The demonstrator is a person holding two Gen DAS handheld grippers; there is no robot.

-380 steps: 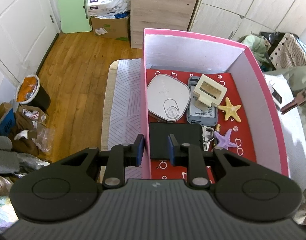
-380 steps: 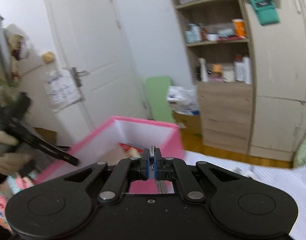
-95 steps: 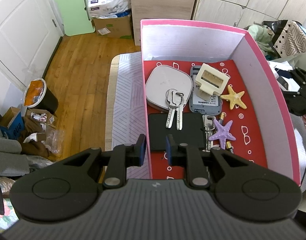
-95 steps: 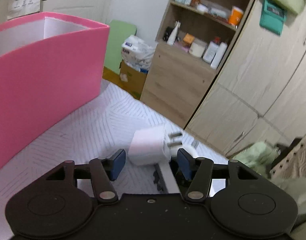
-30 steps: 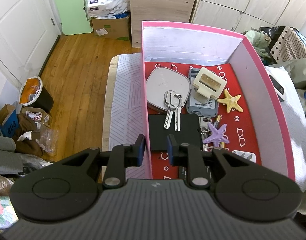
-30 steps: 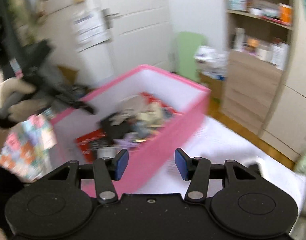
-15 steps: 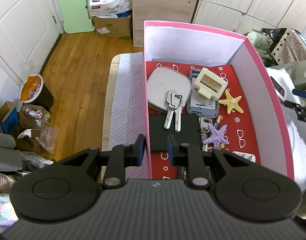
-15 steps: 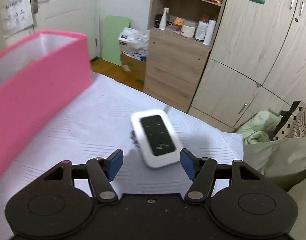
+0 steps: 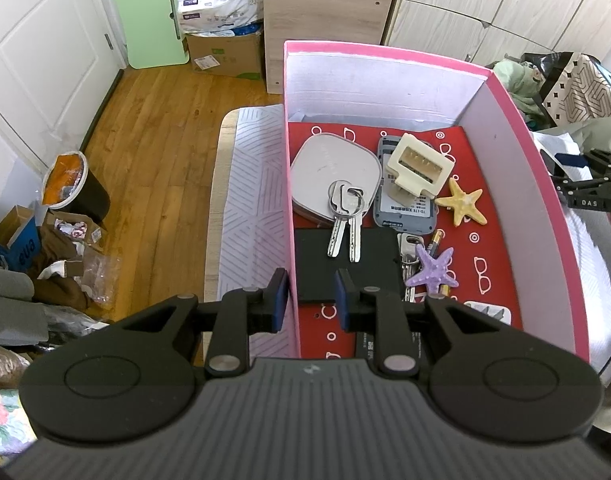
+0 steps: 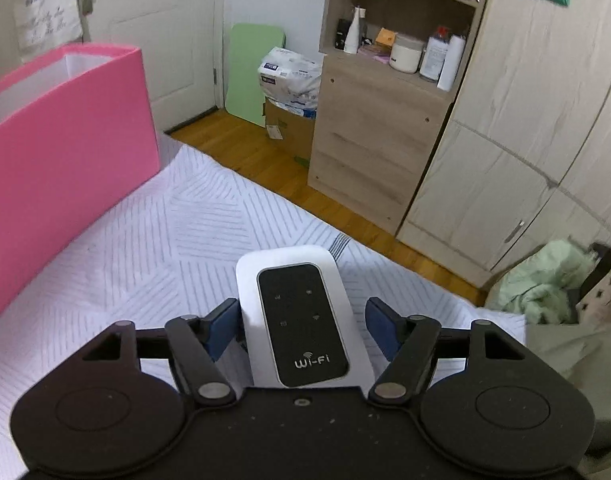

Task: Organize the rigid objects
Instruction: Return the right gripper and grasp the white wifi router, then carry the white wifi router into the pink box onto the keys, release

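A pink box (image 9: pixel 541 184) with a red floor holds a grey pad (image 9: pixel 325 164), keys (image 9: pixel 345 216), a cream part (image 9: pixel 419 164), a yellow starfish (image 9: pixel 463 204), a purple starfish (image 9: pixel 435 270) and a white charger (image 9: pixel 487 312). My left gripper (image 9: pixel 309 294) straddles the box's left wall without clamping it. My right gripper (image 10: pixel 303 322) is open around a white Wi-Fi router (image 10: pixel 301 316) lying on the white cloth; the pads do not touch it. The pink box (image 10: pixel 65 140) stands to its left.
A wooden cabinet (image 10: pixel 377 128) and wardrobe doors (image 10: pixel 525 120) stand beyond the bed's edge. Green clothes (image 10: pixel 545 280) lie at the right. A bin (image 9: pixel 71 184) and clutter sit on the wooden floor at the left.
My right gripper has moved forward over the Wi-Fi router, which now lies between its open fingers. The white charger now lies in the box. The left gripper has stayed put.
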